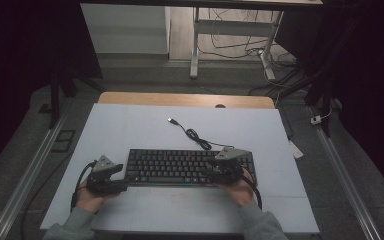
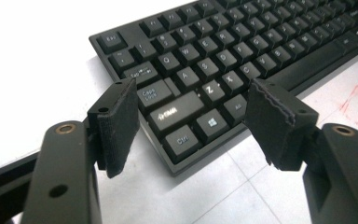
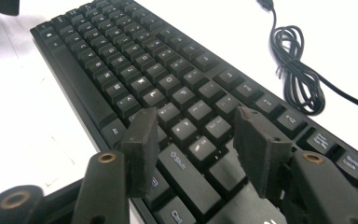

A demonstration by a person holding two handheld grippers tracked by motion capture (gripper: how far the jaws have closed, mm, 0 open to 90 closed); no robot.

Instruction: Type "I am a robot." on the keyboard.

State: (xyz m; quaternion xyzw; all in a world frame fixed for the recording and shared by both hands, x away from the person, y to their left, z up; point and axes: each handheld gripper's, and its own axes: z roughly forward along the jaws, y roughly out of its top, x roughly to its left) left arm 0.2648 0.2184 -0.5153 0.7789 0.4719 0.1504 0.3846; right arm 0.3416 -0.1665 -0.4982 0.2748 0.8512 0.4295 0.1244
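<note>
Your 1 black keyboard (image 1: 190,167) lies flat on the white counter (image 1: 130,130), near your edge, its long side running across in front of you. Your left tongs (image 2: 191,112) sit at its left end, jaws apart and clamped on nothing; the bottom-left corner of the keyboard, with the Ctrl, Shift and Caps Lock keys, shows between them. Your right tongs (image 3: 193,140) hover low over the keyboard's right end, jaws also apart and gripping nothing, above the right Shift key. Readable key legends include Q, A, Z, X, Alt and Scroll Lock. 1 black cable (image 1: 192,134) runs from the keyboard's back edge, loosely coiled, ending in 1 USB plug (image 1: 171,120) lying on the counter behind it.
</note>
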